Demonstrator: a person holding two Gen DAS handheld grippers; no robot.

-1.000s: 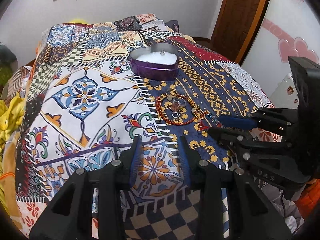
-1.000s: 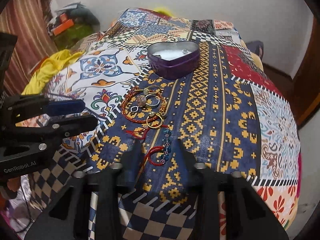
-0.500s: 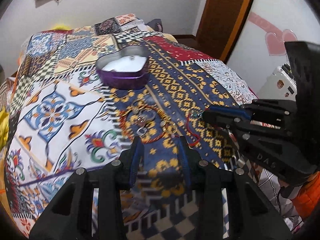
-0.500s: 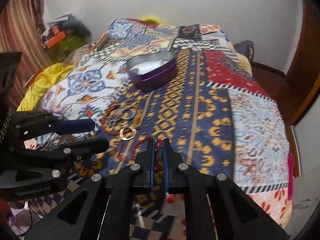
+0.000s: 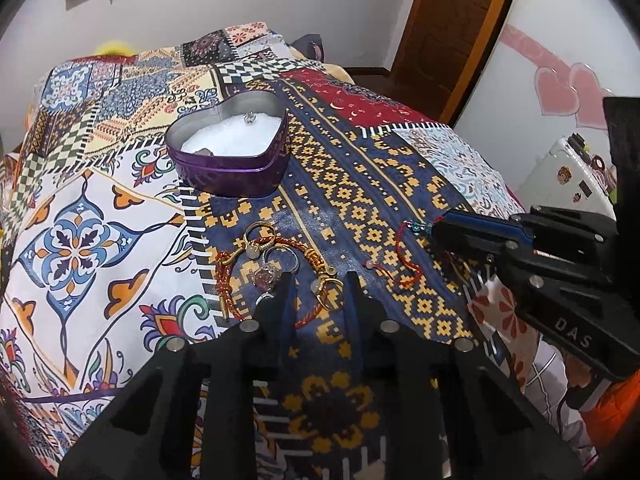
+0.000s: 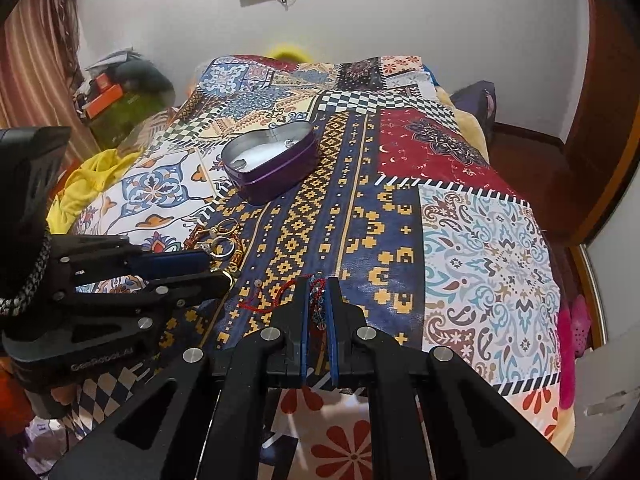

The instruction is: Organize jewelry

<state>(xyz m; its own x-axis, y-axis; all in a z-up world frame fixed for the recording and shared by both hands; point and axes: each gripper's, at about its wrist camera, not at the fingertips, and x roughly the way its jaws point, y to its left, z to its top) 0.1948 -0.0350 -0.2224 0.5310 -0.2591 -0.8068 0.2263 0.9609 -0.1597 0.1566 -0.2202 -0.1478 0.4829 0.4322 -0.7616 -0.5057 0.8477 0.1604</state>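
Note:
A purple heart-shaped tin (image 5: 236, 160) with white lining sits on the patterned bedspread; it also shows in the right wrist view (image 6: 272, 168). A pile of jewelry (image 5: 272, 264), a red-gold cord bracelet, rings and hoops, lies in front of it. My left gripper (image 5: 318, 280) is open just over the pile's near edge. My right gripper (image 6: 317, 288) is shut on a red cord bracelet with blue beads (image 6: 318, 308), whose cord (image 5: 404, 256) trails onto the bedspread to the right of the pile.
The patchwork bedspread (image 6: 460, 240) covers the whole bed. A wooden door (image 5: 452, 32) and a white cabinet with heart stickers (image 5: 560, 88) stand to the right. Yellow cloth (image 6: 92, 184) and clutter (image 6: 116, 100) lie at the bed's left side.
My right gripper closed on the beaded red bracelet and lifted it slightly to the right. My left gripper moved forward to the jewelry pile, staying open.

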